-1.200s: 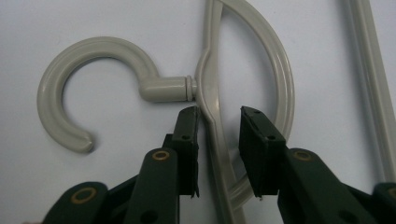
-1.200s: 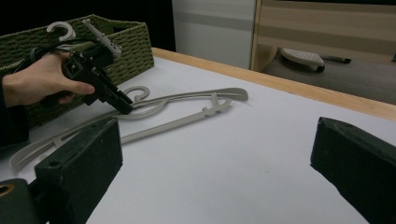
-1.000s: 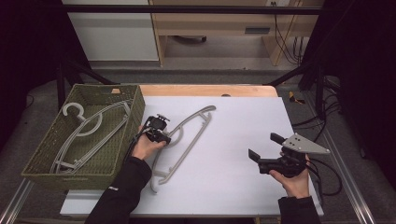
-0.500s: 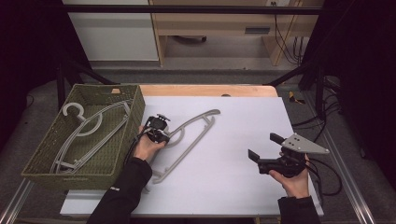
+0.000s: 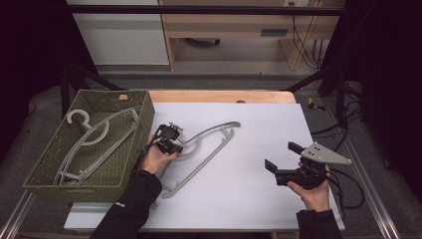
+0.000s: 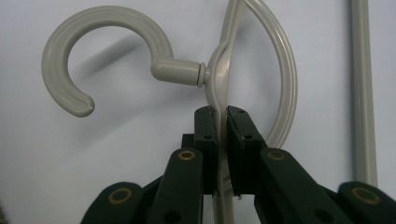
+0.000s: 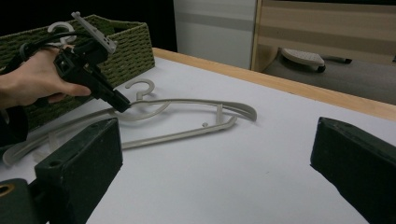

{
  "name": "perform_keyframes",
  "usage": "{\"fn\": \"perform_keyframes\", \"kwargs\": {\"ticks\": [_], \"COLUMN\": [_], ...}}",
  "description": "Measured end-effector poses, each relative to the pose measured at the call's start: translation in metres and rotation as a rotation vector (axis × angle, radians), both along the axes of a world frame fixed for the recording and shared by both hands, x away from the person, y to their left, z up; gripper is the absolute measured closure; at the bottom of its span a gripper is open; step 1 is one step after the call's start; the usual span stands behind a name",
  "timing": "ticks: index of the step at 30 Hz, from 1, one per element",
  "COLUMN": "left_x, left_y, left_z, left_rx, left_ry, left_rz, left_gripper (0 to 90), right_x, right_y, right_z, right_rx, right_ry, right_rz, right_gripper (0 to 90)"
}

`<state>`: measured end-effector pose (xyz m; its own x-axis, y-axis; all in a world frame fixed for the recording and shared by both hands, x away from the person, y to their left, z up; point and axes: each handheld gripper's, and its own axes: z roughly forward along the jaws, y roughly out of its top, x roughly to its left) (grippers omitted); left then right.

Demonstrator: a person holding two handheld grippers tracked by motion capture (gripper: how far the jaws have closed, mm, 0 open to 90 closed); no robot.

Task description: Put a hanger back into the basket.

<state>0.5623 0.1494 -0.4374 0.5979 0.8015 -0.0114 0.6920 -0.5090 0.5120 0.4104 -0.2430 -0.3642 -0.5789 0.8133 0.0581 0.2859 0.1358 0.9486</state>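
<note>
Since the earlier frame, the left claw [image 5: 180, 149] has closed its jaws on the grey hanger [image 5: 209, 144] and shifted slightly; the hanger's far end now lies a little further right on the white table [image 5: 259, 149]. No brand, label or legible writing is visible. At far left, a green woven basket [image 5: 134, 107] holds more grey hangers [image 5: 94, 142]. Next, the left hand [image 5: 158, 158] rests on the table just beside the basket, claw pointing right and down. Its jaws pinch the hanger's frame just below the hook [image 6: 100, 56]. Further right, the right claw [image 5: 282, 158] is held by the right hand [image 5: 311, 191] above the table, well apart from the hanger, jaws spread wide with nothing between them.
</note>
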Motion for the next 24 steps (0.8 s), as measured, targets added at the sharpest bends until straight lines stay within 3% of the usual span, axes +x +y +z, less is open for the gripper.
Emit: {"fn": "perform_keyframes", "kwargs": {"ticks": [19,24], "left_x": [-0.015,-0.024], "left_y": [0.004,0.002], "left_z": [0.021,0.037], "left_rx": [-0.080,-0.105], "left_ry": [-0.057,-0.086], "left_rz": [-0.011,-0.025], "left_gripper": [83.5,83.5], "right_x": [0.000,0.000], "right_y": [0.000,0.000], "right_z": [0.000,0.000], "right_rx": [0.003,0.001], "right_ry": [-0.002,-0.002], "right_rz": [-0.003,-0.001], "right_gripper": [2.6,2.6]}}
